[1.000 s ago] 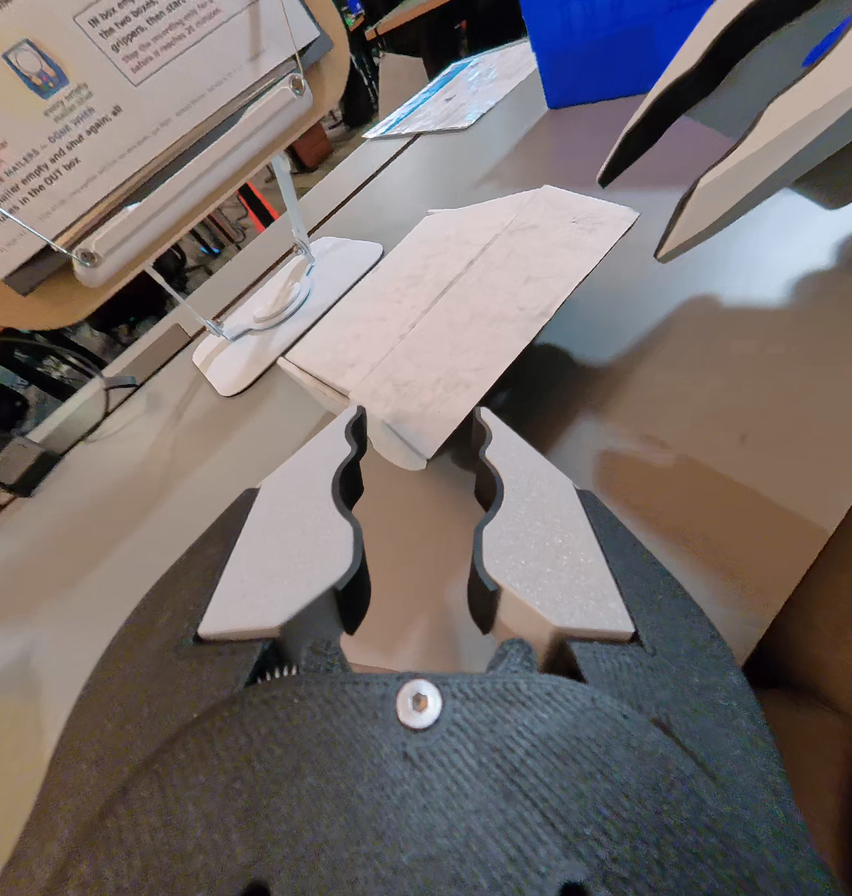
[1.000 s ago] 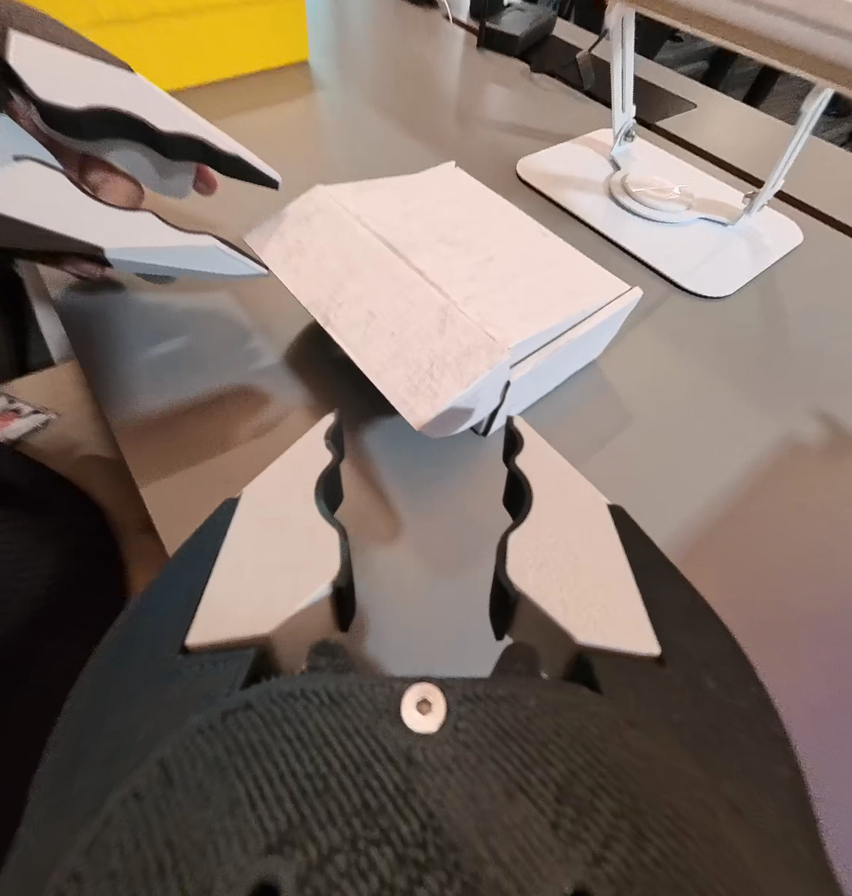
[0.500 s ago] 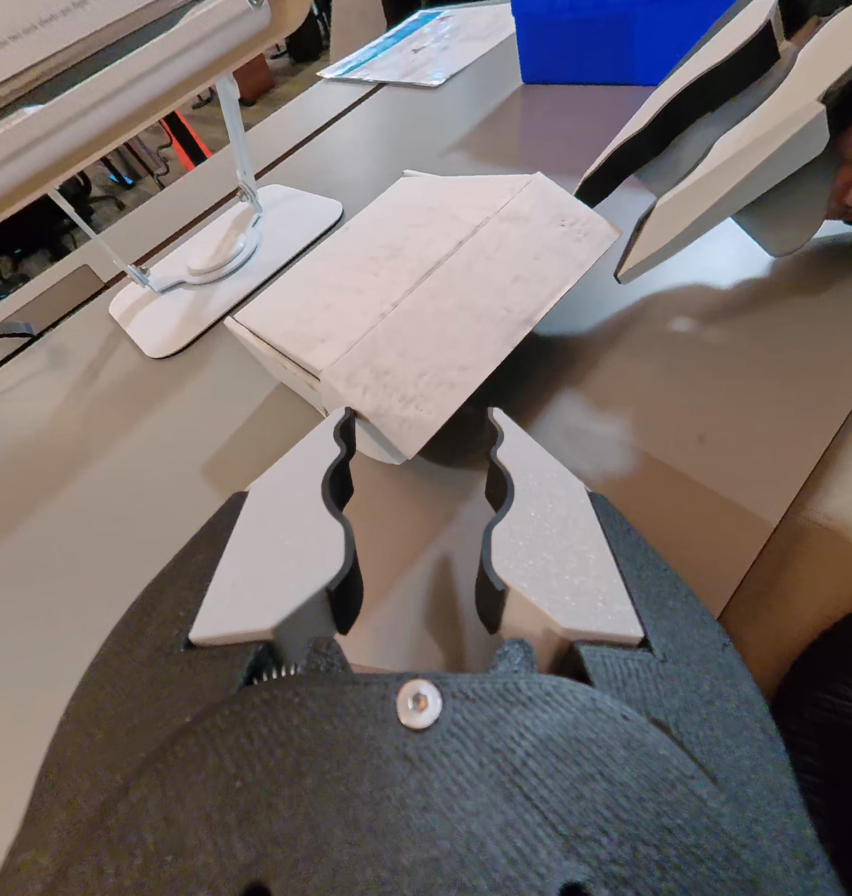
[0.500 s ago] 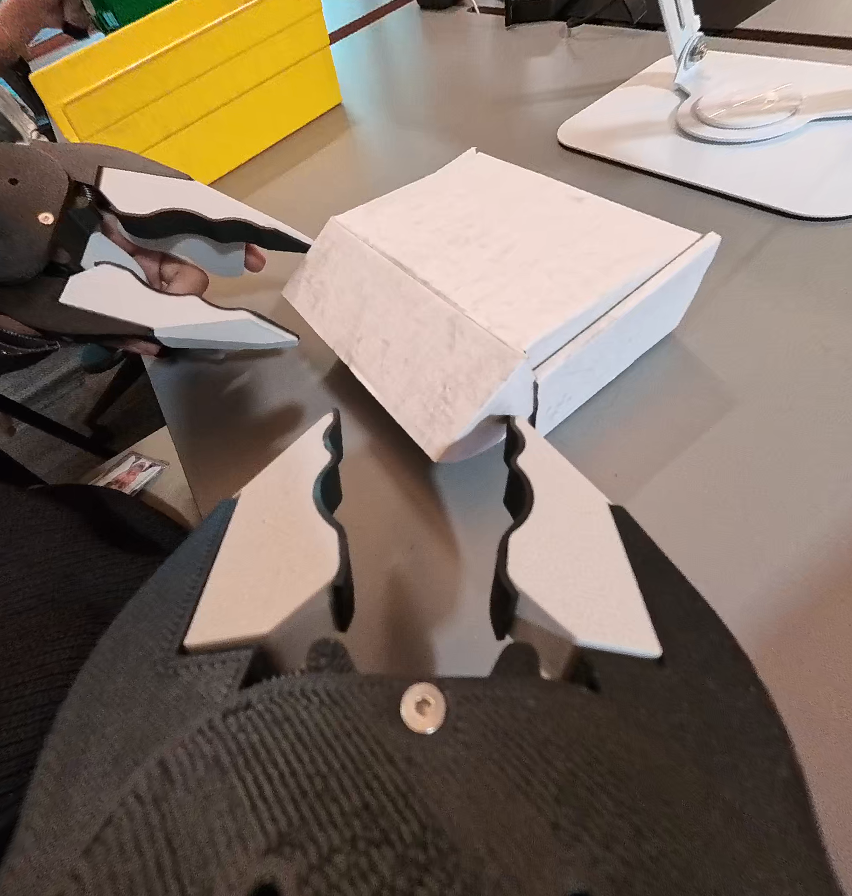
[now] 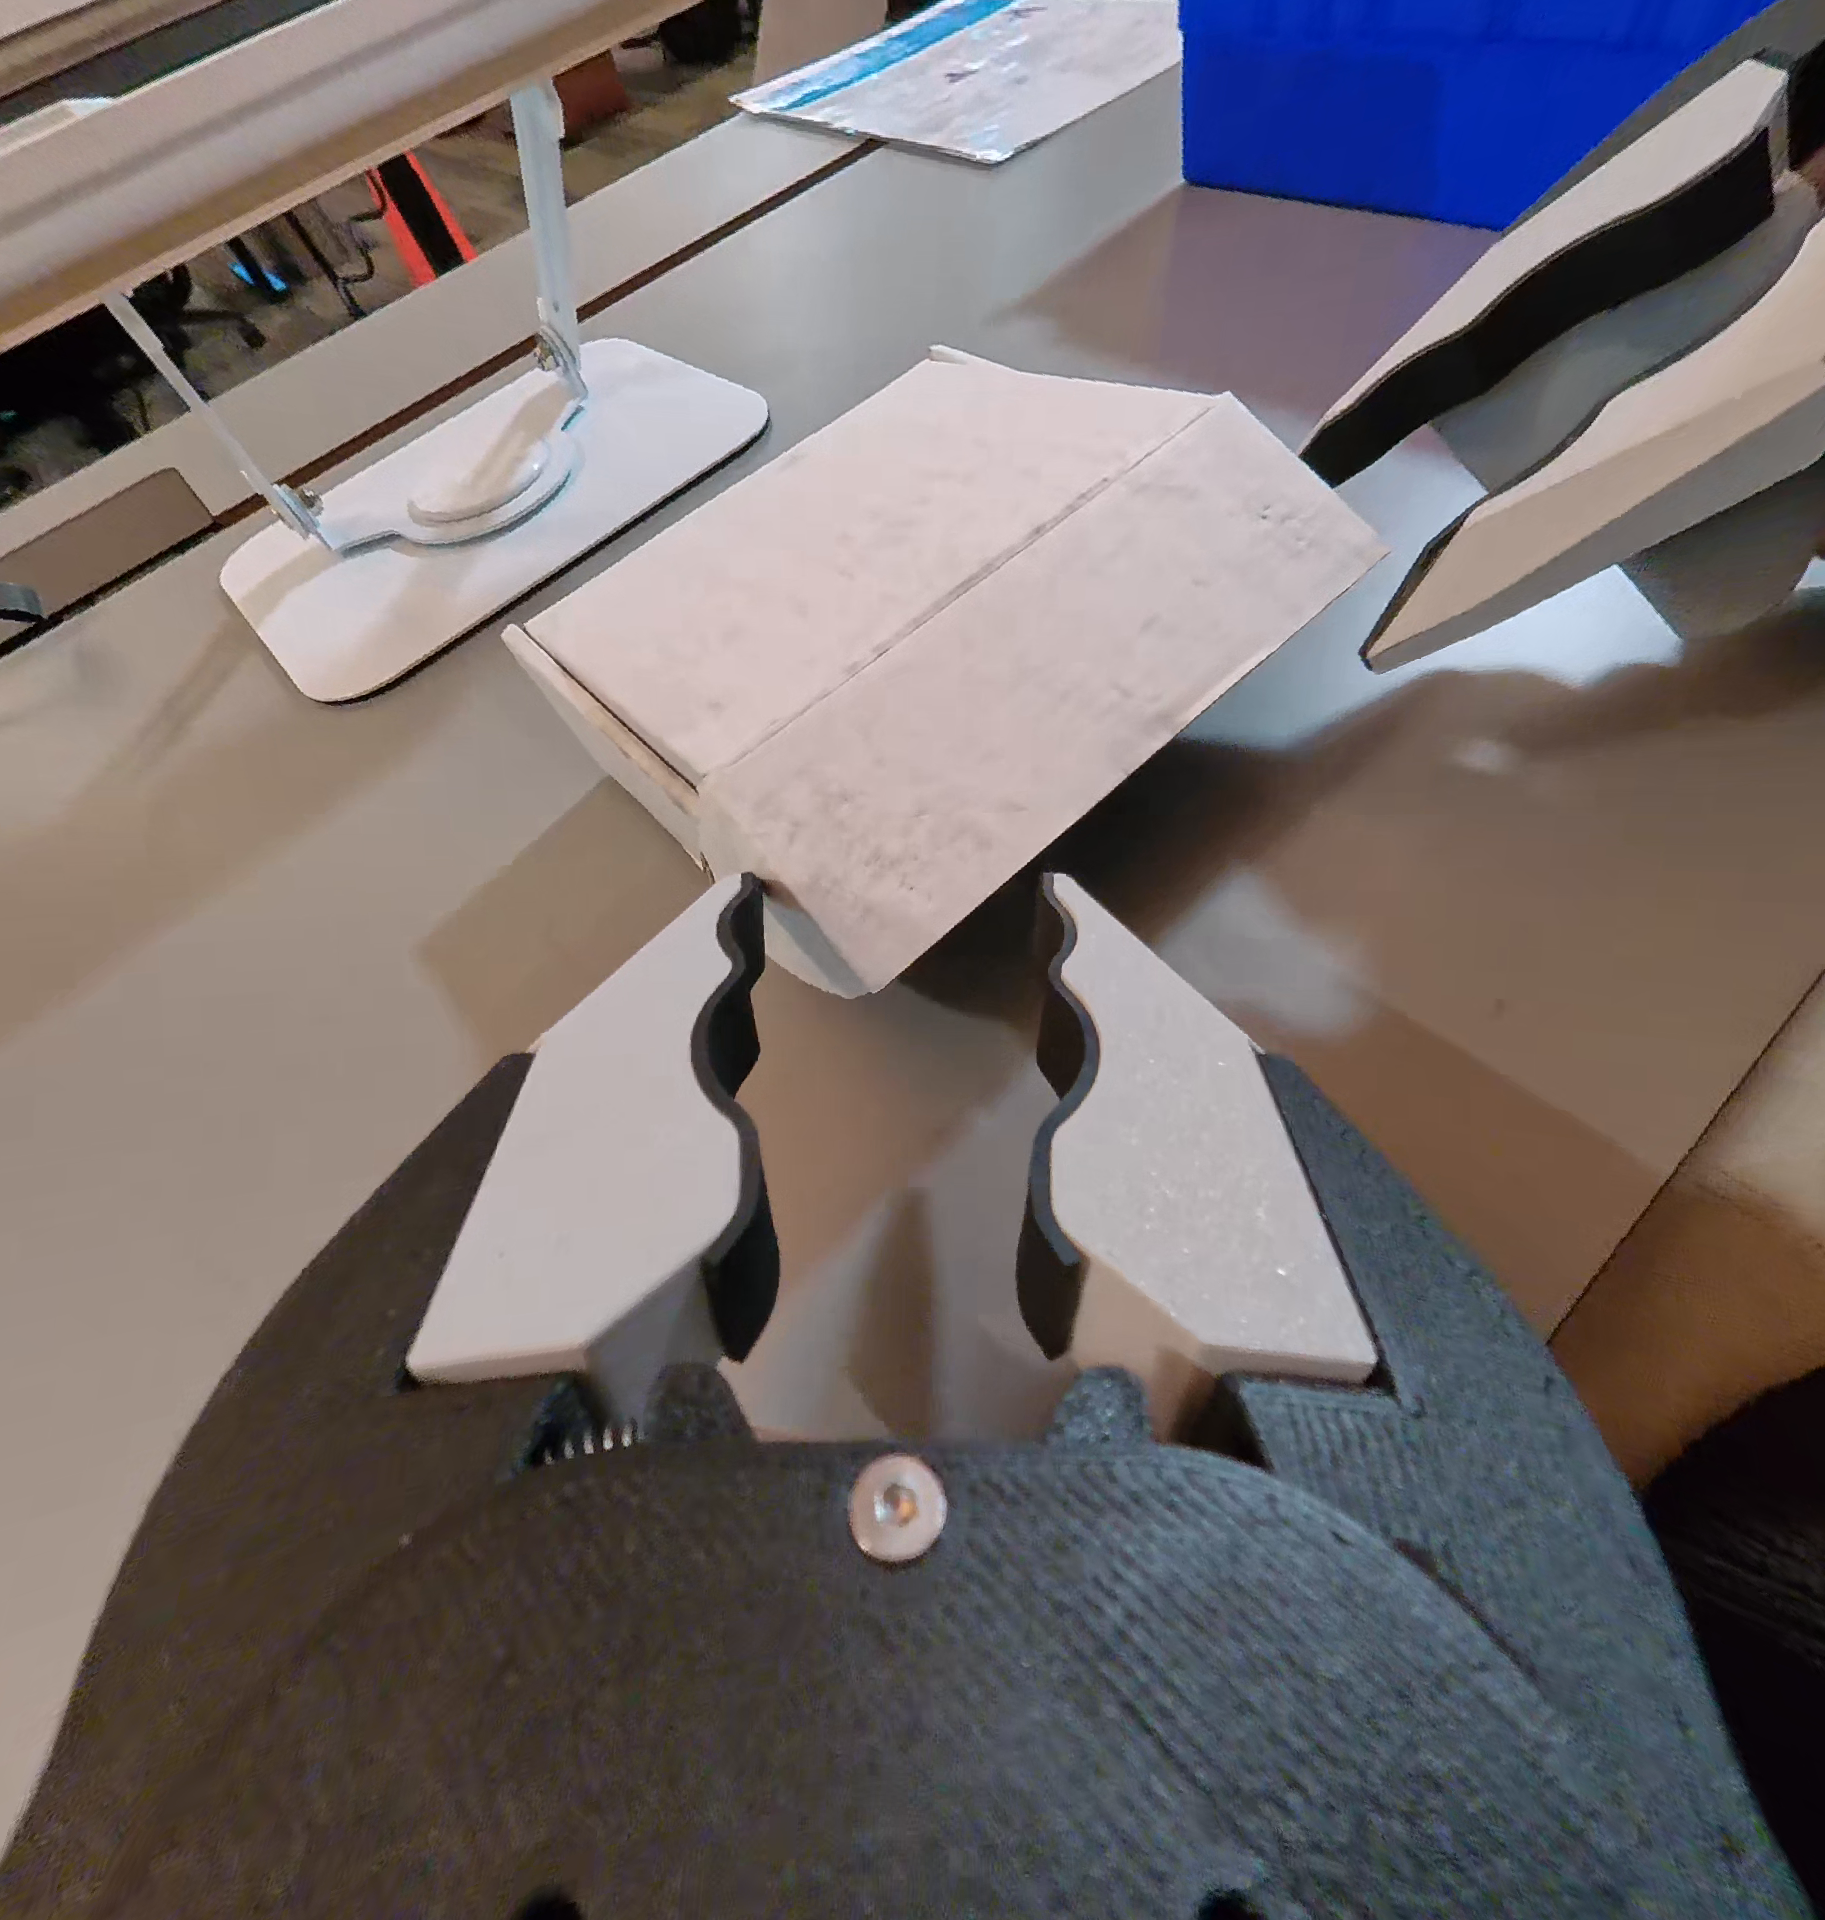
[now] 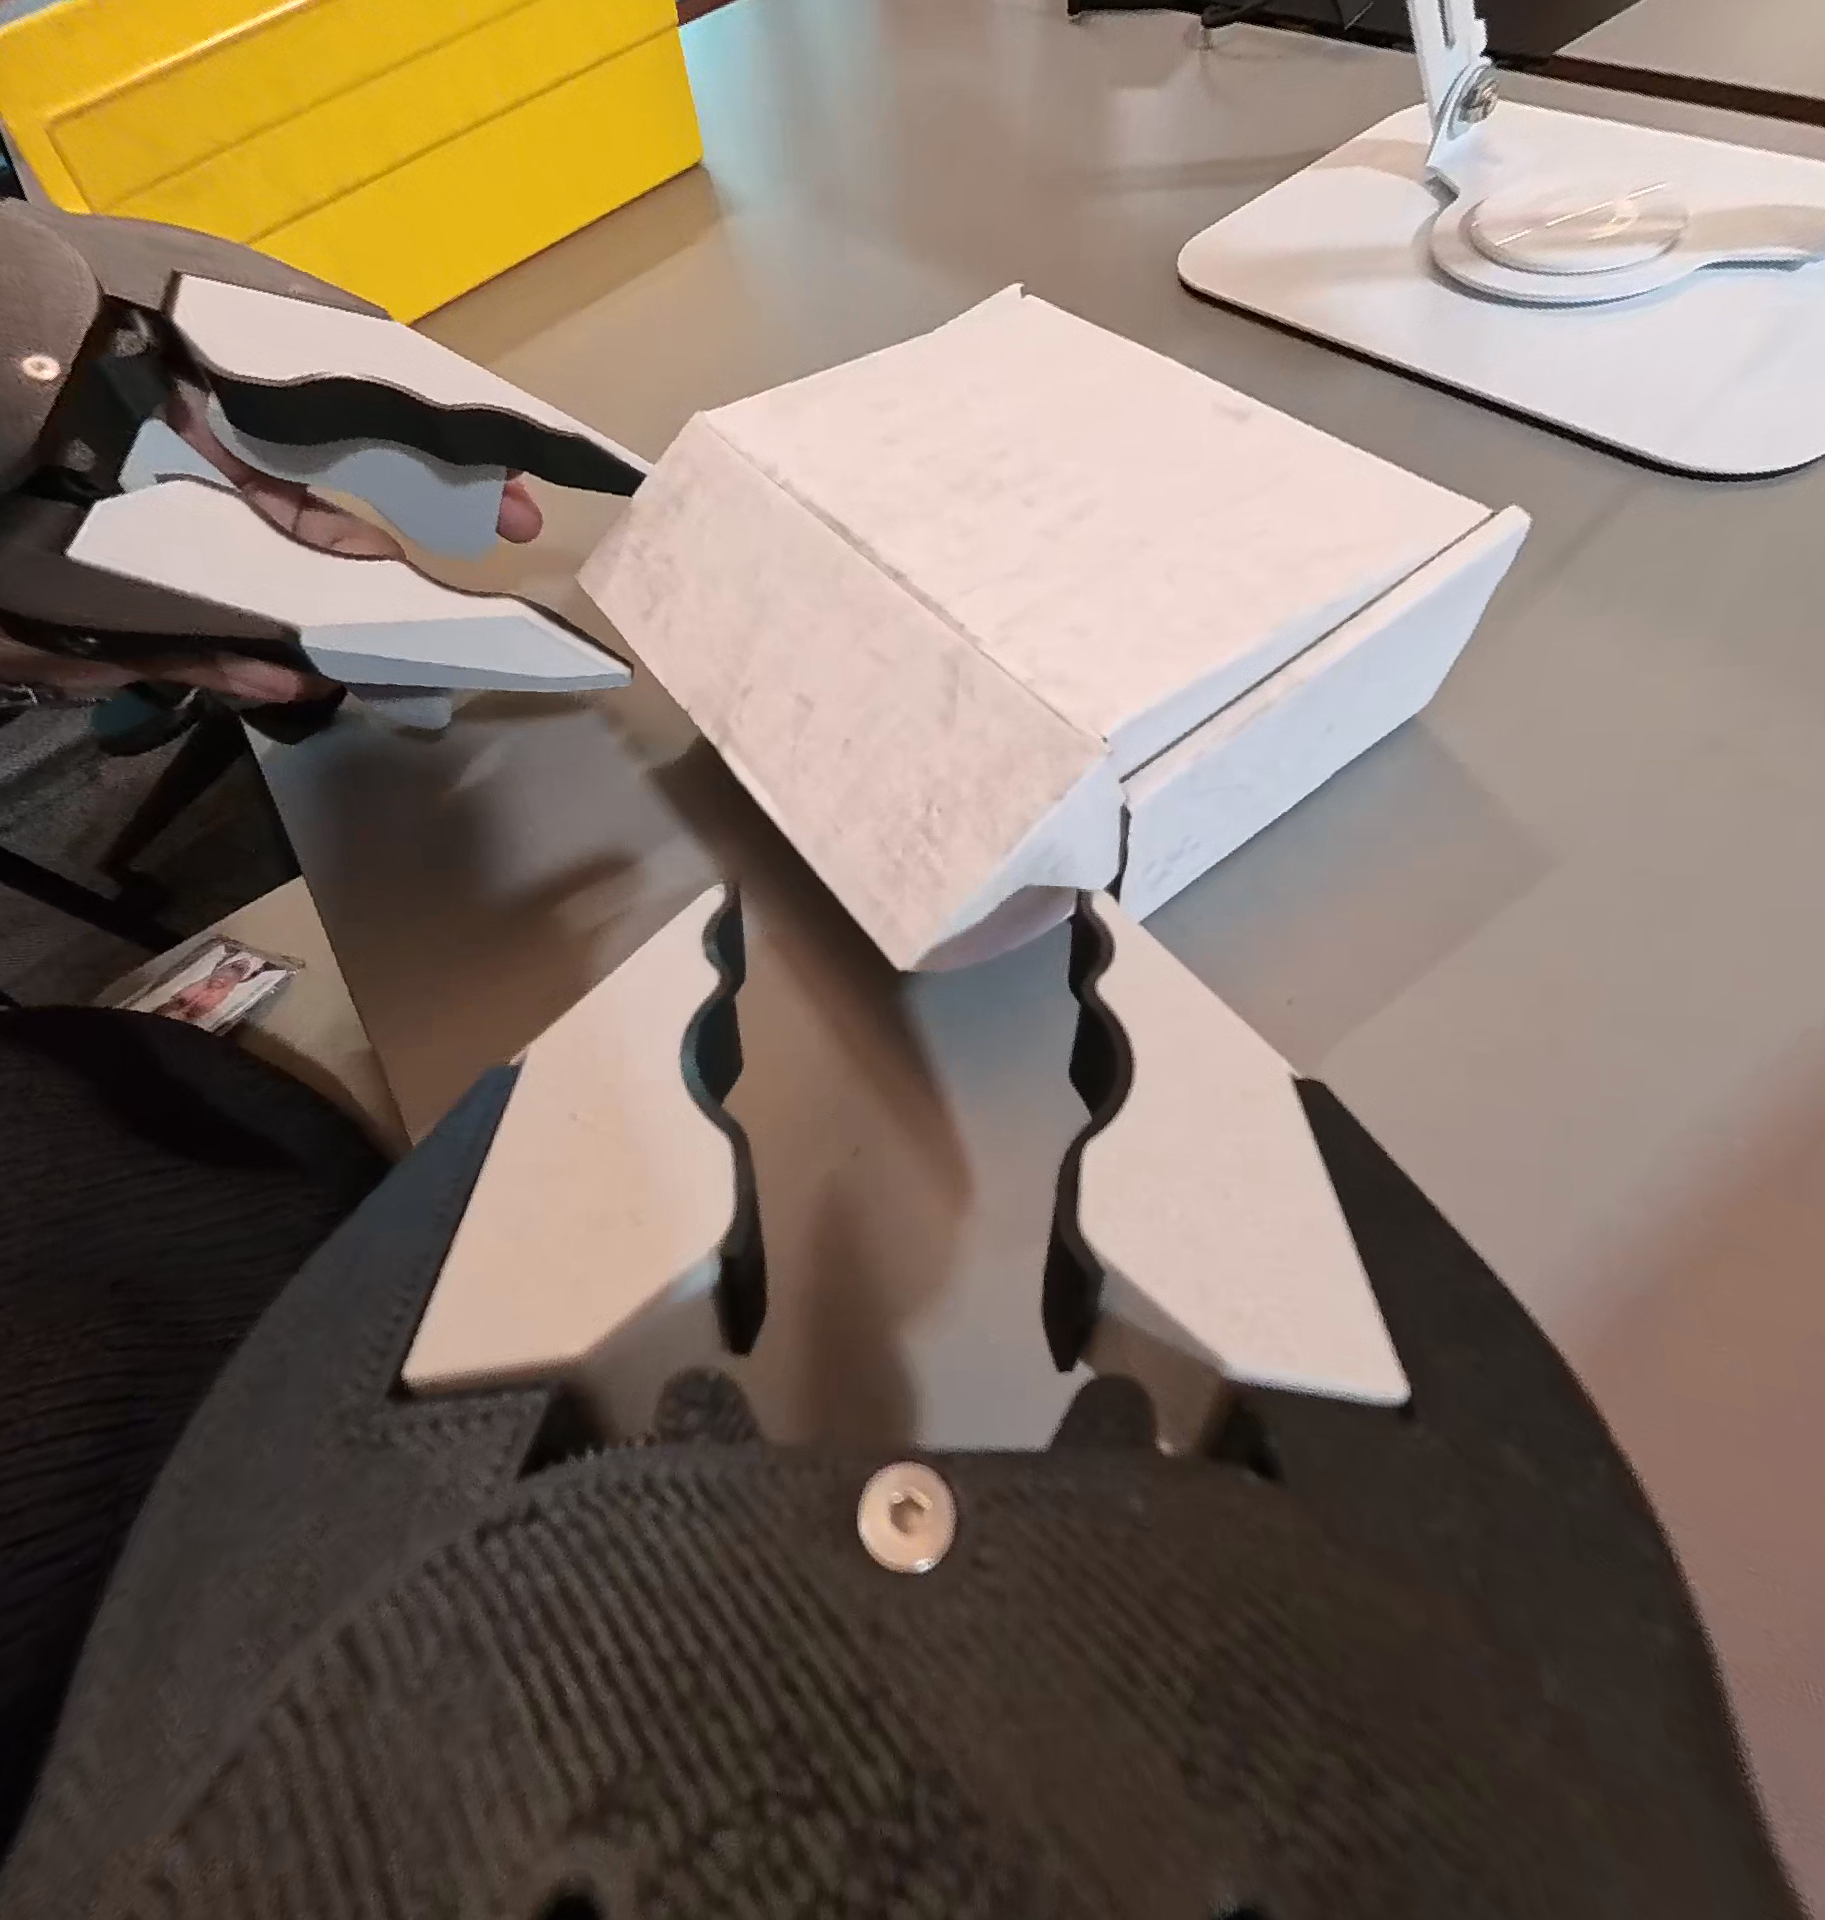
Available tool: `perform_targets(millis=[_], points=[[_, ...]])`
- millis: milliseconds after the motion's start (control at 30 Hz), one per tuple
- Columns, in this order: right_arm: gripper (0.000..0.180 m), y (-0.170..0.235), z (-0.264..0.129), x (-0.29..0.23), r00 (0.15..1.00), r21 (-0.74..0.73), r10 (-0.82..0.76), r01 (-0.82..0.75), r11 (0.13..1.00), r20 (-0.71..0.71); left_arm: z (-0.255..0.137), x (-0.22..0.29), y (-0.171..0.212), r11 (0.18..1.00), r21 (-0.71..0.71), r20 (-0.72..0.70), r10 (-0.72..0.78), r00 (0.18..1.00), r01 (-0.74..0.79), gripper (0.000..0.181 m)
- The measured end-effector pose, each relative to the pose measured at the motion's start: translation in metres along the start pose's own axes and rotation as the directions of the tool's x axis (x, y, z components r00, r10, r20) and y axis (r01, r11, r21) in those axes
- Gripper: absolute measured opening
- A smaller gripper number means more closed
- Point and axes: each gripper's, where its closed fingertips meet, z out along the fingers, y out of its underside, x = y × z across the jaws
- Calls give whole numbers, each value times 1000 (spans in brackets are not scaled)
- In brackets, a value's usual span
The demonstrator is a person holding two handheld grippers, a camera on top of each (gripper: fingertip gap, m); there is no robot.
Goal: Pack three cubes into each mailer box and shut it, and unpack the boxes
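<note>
A white mailer box (image 5: 887,582) lies on the grey table with its lid down; it also shows in the right wrist view (image 6: 1043,540). Its front flap (image 5: 991,748) sticks out at a slant, untucked, and shows in the right wrist view too (image 6: 835,707). My left gripper (image 5: 897,904) is open and empty, with its tips at the flap's left corner. My right gripper (image 6: 903,904) is open and empty at the flap's right corner. Each gripper also shows in the other's view, the right one (image 5: 1344,561) and the left one (image 6: 633,577). No cubes are in view.
A white stand base (image 5: 492,520) sits just behind the box, also seen in the right wrist view (image 6: 1562,281). A blue bin (image 5: 1407,104) stands at the far right and a yellow bin (image 6: 368,135) at the far left. The table's near edge is close below me.
The lid has come down onto the box and the flap now slants lower. Both grippers have closed in on the flap's two corners, still open.
</note>
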Motion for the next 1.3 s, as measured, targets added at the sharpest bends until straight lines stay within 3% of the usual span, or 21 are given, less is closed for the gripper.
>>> perform_targets(millis=[367,600,733,1067,1300], points=[[61,-1,4,5,999,5,39,-39,999,-8,5,-7,3,988,-29,-52,-154,987,152,58],[59,-1,5,4,999,0,43,-43,999,3,11,-3,11,982,-100,-118,-174,978,162,62],[57,-1,3,8,999,3,35,-35,999,-19,9,-2,8,985,-75,-127,-163,978,155,47],[52,-5,-1,12,998,26,52,-51,998,-33,-2,-1,-13,992,42,-132,-110,985,117,41],[53,-9,-5,16,997,53,63,-60,997,-44,-4,5,-11,992,28,-179,-119,977,126,39]])
